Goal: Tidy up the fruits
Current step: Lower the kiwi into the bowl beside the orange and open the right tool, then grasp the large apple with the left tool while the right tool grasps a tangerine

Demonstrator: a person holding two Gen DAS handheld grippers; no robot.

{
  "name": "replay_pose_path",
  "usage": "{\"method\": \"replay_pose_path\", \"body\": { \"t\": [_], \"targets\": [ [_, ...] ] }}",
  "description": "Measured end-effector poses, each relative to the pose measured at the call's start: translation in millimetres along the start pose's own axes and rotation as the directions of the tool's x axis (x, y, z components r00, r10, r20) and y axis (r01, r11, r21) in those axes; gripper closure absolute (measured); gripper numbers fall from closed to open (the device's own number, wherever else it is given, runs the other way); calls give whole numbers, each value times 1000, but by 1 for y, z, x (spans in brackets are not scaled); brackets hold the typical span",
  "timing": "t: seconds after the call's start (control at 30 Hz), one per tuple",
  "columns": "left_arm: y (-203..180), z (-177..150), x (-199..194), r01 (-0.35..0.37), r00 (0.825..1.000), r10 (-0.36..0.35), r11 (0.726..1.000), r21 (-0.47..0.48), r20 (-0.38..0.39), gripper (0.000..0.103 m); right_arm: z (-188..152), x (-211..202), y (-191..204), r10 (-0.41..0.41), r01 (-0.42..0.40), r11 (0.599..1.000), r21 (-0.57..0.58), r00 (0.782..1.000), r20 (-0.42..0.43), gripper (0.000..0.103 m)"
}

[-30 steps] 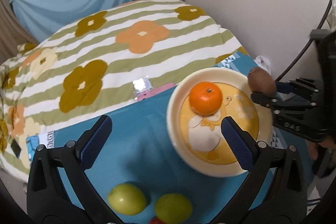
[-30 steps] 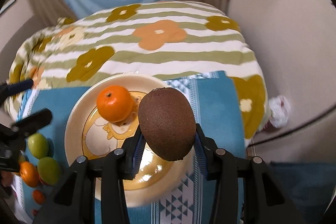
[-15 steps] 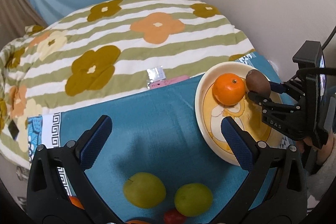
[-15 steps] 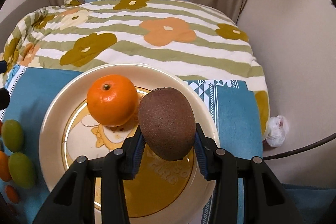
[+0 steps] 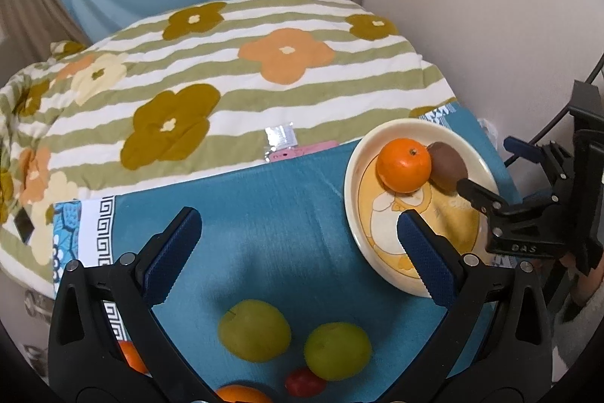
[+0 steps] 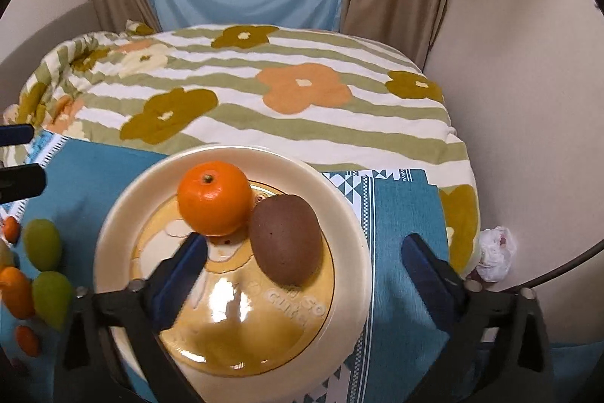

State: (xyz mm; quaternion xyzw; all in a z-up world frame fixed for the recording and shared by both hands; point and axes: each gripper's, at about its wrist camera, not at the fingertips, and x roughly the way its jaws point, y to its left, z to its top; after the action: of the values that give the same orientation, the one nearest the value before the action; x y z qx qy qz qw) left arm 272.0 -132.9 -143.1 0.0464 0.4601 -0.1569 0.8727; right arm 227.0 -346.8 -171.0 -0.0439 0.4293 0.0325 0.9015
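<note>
So far, two fruits set on glossy cream plate (image 6: 351, 214): smooth orange (image 6: 214, 199) and fuzzy oval kiwi (image 6: 285, 244), touching. Right gripper (image 6: 302, 252) fingers opening, kiwi released. Left gripper (image 5: 298, 240) fingers spread, nothing grasped. Left on blue cloth (image 5: 264, 214): round green fruits (image 5: 255, 329), small red one (image 5: 305, 381), oranges.

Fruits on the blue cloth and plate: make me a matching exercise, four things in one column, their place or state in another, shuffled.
Things:
1. kiwi
2. tangerine
3. green apples
4. right claw

Places or states:
A. on the blue cloth, off the plate
B. jaws opening, nothing gripped
C. on the plate, nearer the wall
D. on the plate, stem up

Pairs: 1-C, 2-D, 3-A, 4-B
</note>
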Motion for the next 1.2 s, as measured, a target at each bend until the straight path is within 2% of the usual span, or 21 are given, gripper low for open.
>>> {"method": "replay_pose_path", "body": {
  "t": [0.17,0.4,0.6,0.7,0.83,1.0,1.2],
  "targets": [
    [-6,-1,-27,-21,999,21,1000,-4,42,0,2,-30,-2,24,-24,1000,20,1000,-8,0],
    [-8,-15,-80,-38,995,42,998,-46,92,0,-3,-85,3,9,-9,1000,28,1000,-14,0],
    [-7,-41,-130,-119,985,125,991,-59,118,0,-15,-133,12,26,-26,999,31,1000,0,0],
    [-5,-59,-155,-150,978,159,986,-75,132,0,-24,-150,18,62,-62,997,34,998,1,0],
    [-1,-86,-180,-199,969,210,975,-95,132,0,-35,-161,32,98,-98,995,25,995,2,0],
    [7,-119,-197,-290,949,299,952,-98,95,0,-47,-165,53,146,-146,989,-15,989,-11,0],
    [29,-154,-211,-260,957,273,956,-135,95,0,-59,-163,86,206,-208,977,-47,978,-38,0]
  ]
}}
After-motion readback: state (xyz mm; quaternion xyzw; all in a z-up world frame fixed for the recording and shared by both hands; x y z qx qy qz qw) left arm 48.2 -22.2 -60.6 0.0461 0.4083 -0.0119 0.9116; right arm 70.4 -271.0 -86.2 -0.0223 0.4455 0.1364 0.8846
